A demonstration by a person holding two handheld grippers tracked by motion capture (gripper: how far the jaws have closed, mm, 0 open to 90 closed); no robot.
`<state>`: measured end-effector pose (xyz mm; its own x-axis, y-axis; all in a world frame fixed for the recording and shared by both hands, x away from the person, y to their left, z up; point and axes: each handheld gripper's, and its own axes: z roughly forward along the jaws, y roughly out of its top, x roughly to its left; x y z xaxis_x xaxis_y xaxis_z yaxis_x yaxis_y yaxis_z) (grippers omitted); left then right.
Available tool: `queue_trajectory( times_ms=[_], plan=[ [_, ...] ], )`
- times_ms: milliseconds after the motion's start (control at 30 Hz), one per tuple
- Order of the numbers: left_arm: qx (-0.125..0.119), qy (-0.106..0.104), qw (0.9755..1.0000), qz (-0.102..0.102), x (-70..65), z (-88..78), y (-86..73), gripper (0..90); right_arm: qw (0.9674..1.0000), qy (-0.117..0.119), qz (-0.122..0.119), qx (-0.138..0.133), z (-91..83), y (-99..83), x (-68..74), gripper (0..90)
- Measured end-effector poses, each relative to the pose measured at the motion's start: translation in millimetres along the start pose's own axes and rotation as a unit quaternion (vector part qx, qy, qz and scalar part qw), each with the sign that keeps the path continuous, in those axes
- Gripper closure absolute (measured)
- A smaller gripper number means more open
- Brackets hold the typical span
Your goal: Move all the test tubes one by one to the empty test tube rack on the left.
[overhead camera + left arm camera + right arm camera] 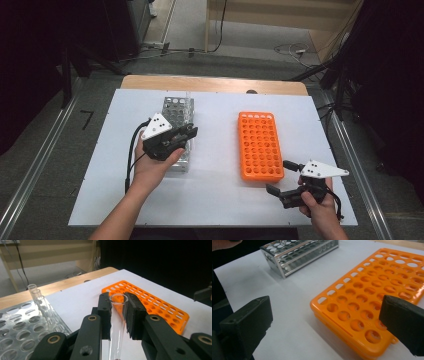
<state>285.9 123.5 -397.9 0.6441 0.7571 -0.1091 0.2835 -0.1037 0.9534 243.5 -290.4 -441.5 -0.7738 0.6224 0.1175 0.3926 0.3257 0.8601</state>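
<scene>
Broadly, the white worktop (215,200) carries two racks set well apart: an orange rack (260,145) toward the right and a metal rack (176,111) toward the left, with a few glass tubes standing at the metal rack's far corner. Over the metal rack's near end the left gripper (189,133) hangs, its jaws clamped on a clear test tube (117,322) whose open mouth rises just above them. Near the orange rack's near right corner sits the right gripper (281,176), jaws spread wide with nothing between them.
</scene>
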Motion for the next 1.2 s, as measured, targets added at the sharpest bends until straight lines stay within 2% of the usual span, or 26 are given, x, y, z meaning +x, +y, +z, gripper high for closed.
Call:
queue_trajectory(
  times_ms=[167,367,567,933,1200],
  plan=[
    [-0.006,0.01,0.9999,-0.007,9.3,4.6,4.0,75.7,0.9999,-0.015,0.008,0.0,-9.1,-7.1,-8.6,0.0],
    [-0.017,0.031,0.9993,-0.011,22.0,10.2,9.9,75.7,0.9995,-0.027,0.012,0.005,-16.0,-17.2,-18.2,0.0],
    [-0.022,0.047,0.9985,-0.015,32.4,18.8,12.5,75.7,0.9991,-0.036,0.021,-0.003,-19.8,-18.8,-26.9,0.0],
    [-0.024,0.091,0.9954,-0.022,49.3,37.5,11.8,75.7,0.9988,-0.04,0.028,-0.002,-20.5,-19.9,-28.8,0.0],
    [-0.018,0.104,0.9941,-0.026,57.3,48.3,6.3,75.7,0.9989,-0.039,0.026,-0.002,-19.9,-20.0,-29.1,0.0]
  ],
)
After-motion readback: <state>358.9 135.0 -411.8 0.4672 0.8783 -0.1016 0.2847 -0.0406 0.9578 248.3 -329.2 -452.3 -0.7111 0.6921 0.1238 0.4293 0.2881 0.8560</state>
